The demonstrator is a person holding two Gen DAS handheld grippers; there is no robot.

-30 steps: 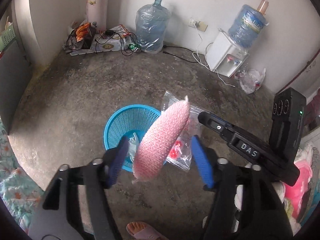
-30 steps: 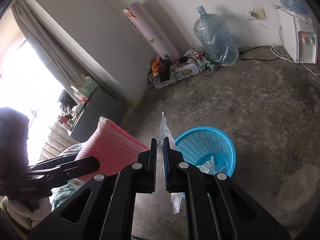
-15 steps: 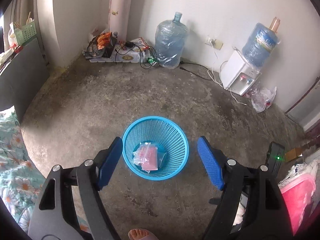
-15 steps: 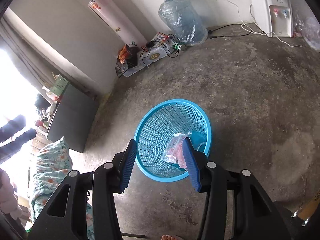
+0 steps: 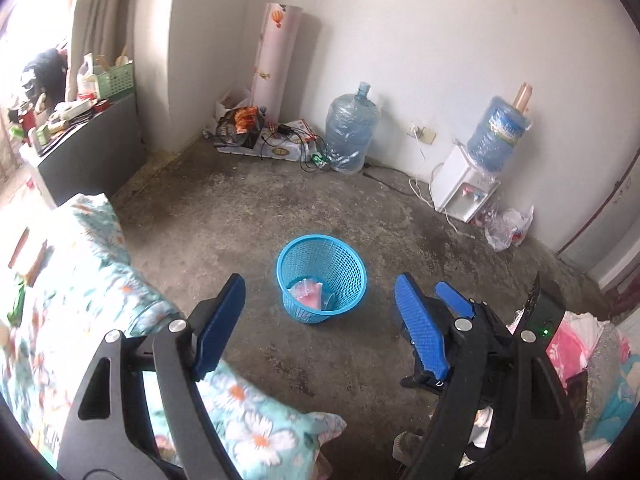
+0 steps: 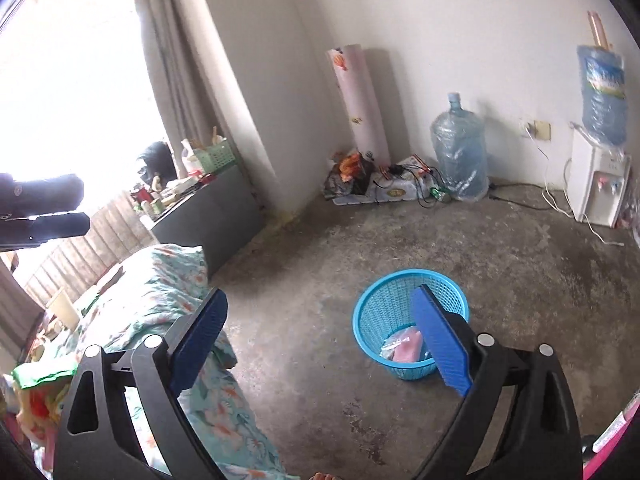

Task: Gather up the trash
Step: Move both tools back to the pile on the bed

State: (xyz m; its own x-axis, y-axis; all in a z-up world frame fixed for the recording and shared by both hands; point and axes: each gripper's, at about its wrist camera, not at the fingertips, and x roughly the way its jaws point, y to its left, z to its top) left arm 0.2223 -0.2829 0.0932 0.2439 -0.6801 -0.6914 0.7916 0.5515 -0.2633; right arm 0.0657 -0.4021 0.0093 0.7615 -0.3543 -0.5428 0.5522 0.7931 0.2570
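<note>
A blue plastic mesh basket stands on the concrete floor; it also shows in the right wrist view. Inside it lie a pink foam sleeve and a clear plastic bag, also seen in the right wrist view. My left gripper is open and empty, high above the floor and nearer than the basket. My right gripper is open and empty, raised left of the basket; its blue pads show at the right of the left wrist view.
A bed with a floral quilt lies at the left. A dark cabinet stands by the window. A water jug, a dispenser, cables and boxes line the far wall. A plastic bag lies near the dispenser.
Both grippers opened and let the pink sleeve and the clear bag fall into the basket. Both then rose and pulled back, so the basket looks smaller.
</note>
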